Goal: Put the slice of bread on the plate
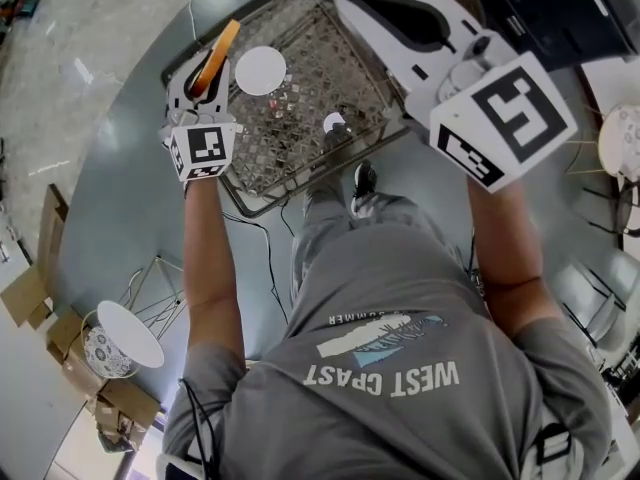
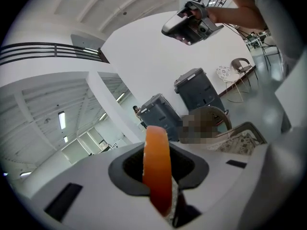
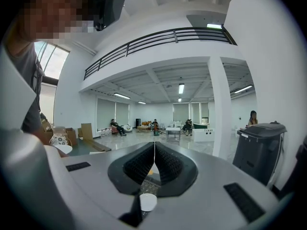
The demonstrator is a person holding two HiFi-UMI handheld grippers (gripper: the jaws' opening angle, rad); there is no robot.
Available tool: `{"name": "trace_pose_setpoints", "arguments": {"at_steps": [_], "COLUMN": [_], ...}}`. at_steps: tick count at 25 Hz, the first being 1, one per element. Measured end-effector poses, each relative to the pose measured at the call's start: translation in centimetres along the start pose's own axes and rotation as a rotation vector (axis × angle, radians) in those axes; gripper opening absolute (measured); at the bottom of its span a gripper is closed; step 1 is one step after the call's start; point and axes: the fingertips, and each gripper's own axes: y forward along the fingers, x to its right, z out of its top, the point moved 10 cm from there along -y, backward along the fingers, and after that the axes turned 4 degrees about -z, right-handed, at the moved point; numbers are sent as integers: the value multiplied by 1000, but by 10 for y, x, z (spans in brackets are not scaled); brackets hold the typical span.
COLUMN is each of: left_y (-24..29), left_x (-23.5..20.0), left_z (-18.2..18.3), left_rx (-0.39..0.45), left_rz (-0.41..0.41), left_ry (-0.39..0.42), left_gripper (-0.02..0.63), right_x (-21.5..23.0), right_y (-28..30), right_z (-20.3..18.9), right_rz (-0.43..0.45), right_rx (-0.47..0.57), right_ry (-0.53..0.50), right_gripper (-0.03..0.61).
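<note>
An orange slice of bread [image 1: 215, 56] stands on edge between the jaws of my left gripper [image 1: 207, 76], which is shut on it above the left side of the patterned table [image 1: 300, 153]. In the left gripper view the bread [image 2: 157, 169] fills the gap of the left gripper [image 2: 159, 178]. The white plate [image 1: 260, 70] lies on the table just right of the bread. My right gripper [image 1: 352, 6] hangs higher, over the table's far right part. In its own view the right gripper [image 3: 154, 150] has its pads together with nothing in them.
A small white cup [image 1: 334, 122] stands on the table near its front edge and also shows below the right jaws [image 3: 147, 201]. A round white stool [image 1: 125, 333] and cardboard boxes [image 1: 30, 288] sit on the floor at left. Grey bins [image 2: 196, 87] stand beyond the table.
</note>
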Motion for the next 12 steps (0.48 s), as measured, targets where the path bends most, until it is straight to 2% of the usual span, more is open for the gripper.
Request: {"name": "trace_pose_setpoints", "arguments": {"at_steps": [12], "left_y": [51], "left_x": [24], "left_z": [-55], "left_rx": [-97], "left_rz": [-75], "left_ry": [56], "left_gripper": [95], "right_x": [8], "right_y": [17], "right_z": [-19], "right_rz": [5], "right_rx": [-56], "right_ry": [15], "right_gripper": [6]}}
